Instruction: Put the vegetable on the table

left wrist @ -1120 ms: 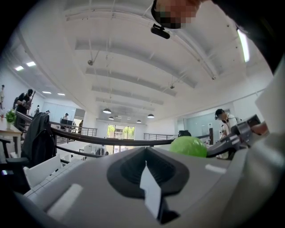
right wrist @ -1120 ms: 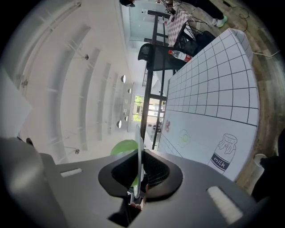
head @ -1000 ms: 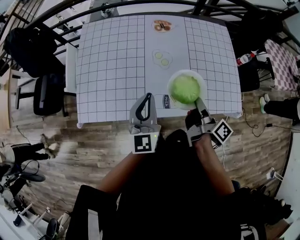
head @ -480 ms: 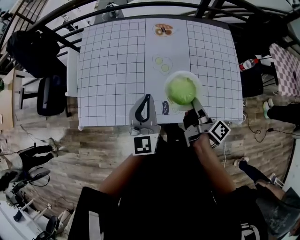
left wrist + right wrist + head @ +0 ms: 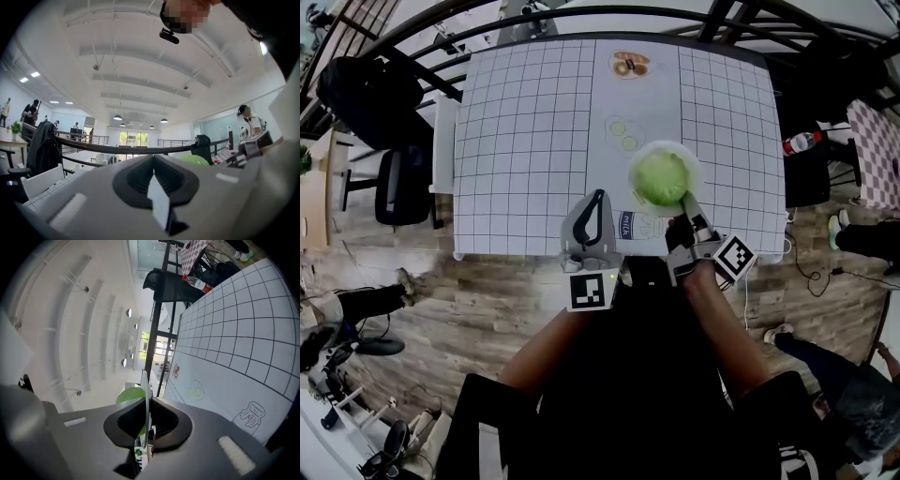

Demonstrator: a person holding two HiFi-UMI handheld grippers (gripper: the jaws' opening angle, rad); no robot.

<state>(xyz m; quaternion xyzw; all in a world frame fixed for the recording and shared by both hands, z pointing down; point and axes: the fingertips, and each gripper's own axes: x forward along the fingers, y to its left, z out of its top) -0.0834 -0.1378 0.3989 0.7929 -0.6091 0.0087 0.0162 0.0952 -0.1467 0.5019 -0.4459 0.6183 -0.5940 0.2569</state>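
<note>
A round green vegetable (image 5: 661, 178) lies on a white plate (image 5: 693, 159). My right gripper (image 5: 686, 202) is shut on the plate's near rim and holds it over the near right part of the grid-patterned table (image 5: 525, 141). In the right gripper view the thin plate edge (image 5: 146, 385) stands between the jaws of the right gripper (image 5: 145, 425), with the vegetable (image 5: 130, 395) to its left. My left gripper (image 5: 598, 195) is shut with nothing in it, at the table's near edge left of the plate. The left gripper view shows the left gripper (image 5: 154, 185) and the vegetable (image 5: 194, 160) beyond it.
The tablecloth bears printed pictures: slices (image 5: 623, 134) mid-table, a milk carton (image 5: 625, 221) at the near edge, food (image 5: 628, 64) at the far edge. A black chair (image 5: 370, 94) stands left of the table. A bottle (image 5: 802, 142) stands on a dark surface at the right.
Both grippers have edged forward towards the table, the right one carrying the plate with the vegetable a little further over it. Neither grip has changed.
</note>
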